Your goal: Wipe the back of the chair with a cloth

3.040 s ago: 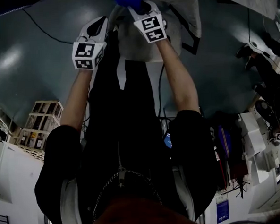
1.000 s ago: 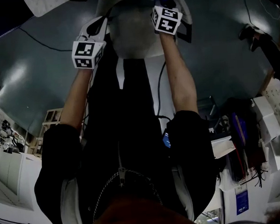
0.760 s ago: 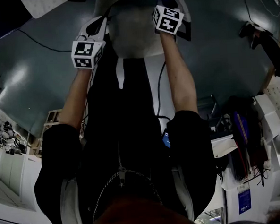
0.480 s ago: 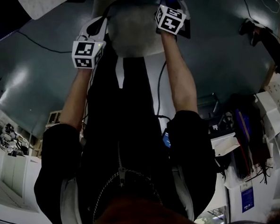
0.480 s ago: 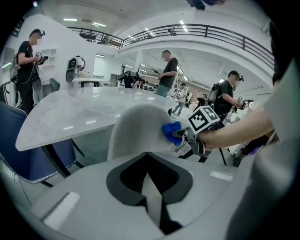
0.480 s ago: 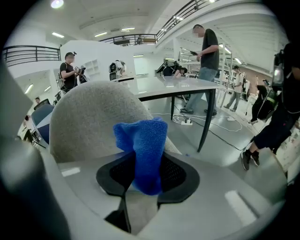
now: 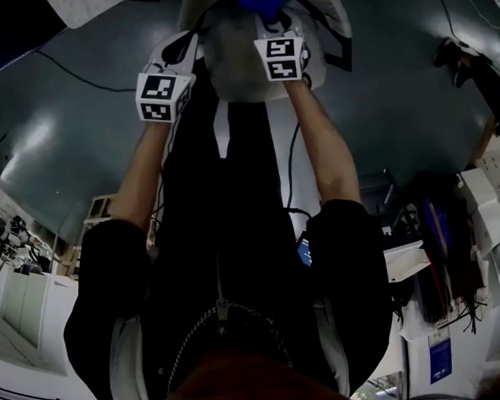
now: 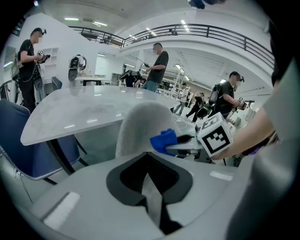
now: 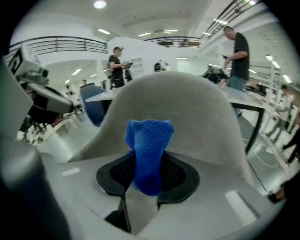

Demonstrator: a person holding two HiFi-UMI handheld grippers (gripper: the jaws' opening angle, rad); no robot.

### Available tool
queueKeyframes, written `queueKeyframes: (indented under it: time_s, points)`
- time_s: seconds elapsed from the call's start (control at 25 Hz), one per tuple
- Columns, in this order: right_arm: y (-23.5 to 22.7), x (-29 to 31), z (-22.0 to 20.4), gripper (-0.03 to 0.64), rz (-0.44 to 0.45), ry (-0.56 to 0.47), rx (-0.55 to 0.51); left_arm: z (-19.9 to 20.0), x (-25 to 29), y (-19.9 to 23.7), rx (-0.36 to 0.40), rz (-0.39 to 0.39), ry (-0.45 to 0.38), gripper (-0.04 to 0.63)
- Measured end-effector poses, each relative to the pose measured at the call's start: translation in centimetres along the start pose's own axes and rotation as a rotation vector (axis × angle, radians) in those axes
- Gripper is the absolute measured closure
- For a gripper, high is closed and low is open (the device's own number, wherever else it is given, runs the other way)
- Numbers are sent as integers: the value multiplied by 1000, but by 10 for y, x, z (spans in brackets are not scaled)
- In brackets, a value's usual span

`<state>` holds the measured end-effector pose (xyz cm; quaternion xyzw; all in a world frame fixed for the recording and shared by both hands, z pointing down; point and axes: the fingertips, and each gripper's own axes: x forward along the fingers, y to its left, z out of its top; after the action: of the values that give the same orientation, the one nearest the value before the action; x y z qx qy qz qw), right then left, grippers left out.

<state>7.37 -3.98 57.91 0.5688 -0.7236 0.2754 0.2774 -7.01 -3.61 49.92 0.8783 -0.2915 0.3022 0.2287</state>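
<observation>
The grey upholstered chair back (image 9: 187,117) fills the right gripper view and shows at the top of the head view (image 7: 237,65). My right gripper (image 9: 147,180) is shut on a blue cloth (image 9: 147,145), whose bunched end stands up against the chair back's middle. In the head view the blue cloth (image 7: 259,0) sits just beyond the right gripper (image 7: 266,16). My left gripper (image 7: 180,45) is at the chair back's left edge. The left gripper (image 8: 151,180) has its jaws together with nothing between them; past it I see the cloth (image 8: 164,140) and the chair back (image 8: 138,124).
A white table (image 8: 79,110) and a blue chair (image 8: 18,140) stand beyond the chair back. Several people stand further off. On the grey floor lie a black cable (image 7: 73,70) and a wooden crate (image 7: 98,208); cluttered shelving (image 7: 479,223) is at the right.
My right gripper has carried the blue cloth leftwards, from the chair back's right edge to its middle. The left gripper has stayed at the left edge.
</observation>
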Motion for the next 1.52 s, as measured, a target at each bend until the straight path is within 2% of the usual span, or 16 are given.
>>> queueKeyframes:
  time_s: [0.2,0.28,0.44,0.52,0.88,1.52]
  points:
    - [114,15,-7,485,314,29,-238,-10,-19,24,-43,58,0,586]
    - [143,20,-8,485,396,35,-312,-17,-28,34,-55,84,2,586]
    - [190,24,-8,485,568,54,-529,-31,-44,50,-74,127,11,586]
    - [201,31,-8,485,621,82,-574,-36,-51,55,-91,148,12,586]
    - [188,51,0,483,631,111,-591,-48,-60,57,-131,175,10,586]
    - [156,58,16,485,539,88,-494,-37,-49,53,-109,146,7,586]
